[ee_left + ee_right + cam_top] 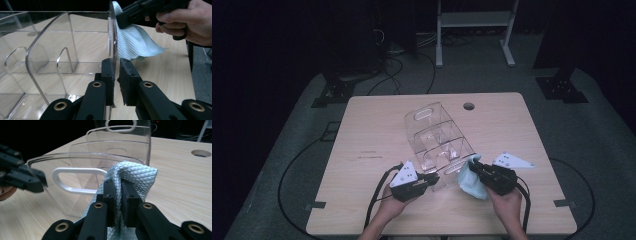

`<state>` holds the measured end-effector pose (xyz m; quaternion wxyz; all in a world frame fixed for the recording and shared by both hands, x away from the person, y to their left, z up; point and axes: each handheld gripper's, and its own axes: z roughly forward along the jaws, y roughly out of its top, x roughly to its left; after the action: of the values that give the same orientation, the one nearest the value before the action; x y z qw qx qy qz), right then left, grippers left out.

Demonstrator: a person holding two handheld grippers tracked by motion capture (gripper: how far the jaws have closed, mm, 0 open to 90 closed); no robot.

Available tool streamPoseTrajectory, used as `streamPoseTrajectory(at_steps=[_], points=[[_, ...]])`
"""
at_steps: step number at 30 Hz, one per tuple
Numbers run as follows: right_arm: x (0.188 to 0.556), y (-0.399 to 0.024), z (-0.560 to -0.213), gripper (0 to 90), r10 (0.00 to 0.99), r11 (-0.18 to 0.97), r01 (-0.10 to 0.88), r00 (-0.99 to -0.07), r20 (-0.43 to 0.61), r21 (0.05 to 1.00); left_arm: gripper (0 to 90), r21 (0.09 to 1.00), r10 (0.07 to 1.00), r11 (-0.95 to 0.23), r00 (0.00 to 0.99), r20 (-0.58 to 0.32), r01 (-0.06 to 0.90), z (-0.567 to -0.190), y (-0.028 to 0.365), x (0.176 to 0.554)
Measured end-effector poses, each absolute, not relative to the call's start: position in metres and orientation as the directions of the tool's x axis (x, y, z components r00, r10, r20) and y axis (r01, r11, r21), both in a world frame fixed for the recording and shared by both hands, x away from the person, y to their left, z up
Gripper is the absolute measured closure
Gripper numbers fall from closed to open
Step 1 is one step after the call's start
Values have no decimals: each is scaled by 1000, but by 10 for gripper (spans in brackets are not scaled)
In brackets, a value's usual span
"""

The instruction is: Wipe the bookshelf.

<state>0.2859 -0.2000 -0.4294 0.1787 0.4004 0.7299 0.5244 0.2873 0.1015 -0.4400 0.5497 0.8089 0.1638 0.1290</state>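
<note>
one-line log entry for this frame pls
left gripper: shut on clear organizer wall | right gripper: shut on blue cloth, pressed to organizer | table

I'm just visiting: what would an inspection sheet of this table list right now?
Surface: pale wooden table with a round hole.
Job's things: clear plastic organizer lying on the table; light blue cloth against its wall.
Clutter: nothing seen.
Claws: left claw shut on the organizer's wall; right claw shut on the cloth.
Cables: black cable trailing from the left claw; more on the floor.
Surroundings: dark room, grey floor, white frame behind.
</note>
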Motion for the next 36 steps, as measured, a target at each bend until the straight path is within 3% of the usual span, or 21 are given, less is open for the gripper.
streamPoseTrajectory(at_steps=[8, 15, 23, 32, 36], points=[[280, -187, -427, 827, 734, 164, 385, -663, 149, 908, 814, 930, 397, -347, 917, 27, 123, -440, 97, 283], [286, -208, -426, 826, 776, 139, 395, -613, 148, 908, 808, 919, 356, -381, 933, 45, 101, -442, 87, 279], [287, -211, -426, 826, 773, 135, 396, -615, 153, 908, 746, 928, 390, -352, 920, 28, 121, -437, 102, 283], [290, -218, -428, 826, 778, 114, 403, -605, 171, 908, 591, 942, 467, -302, 884, 9, 150, -431, 127, 298], [290, -218, -430, 826, 774, 120, 400, -611, 167, 908, 410, 944, 528, -288, 849, 14, 164, -433, 133, 309]])
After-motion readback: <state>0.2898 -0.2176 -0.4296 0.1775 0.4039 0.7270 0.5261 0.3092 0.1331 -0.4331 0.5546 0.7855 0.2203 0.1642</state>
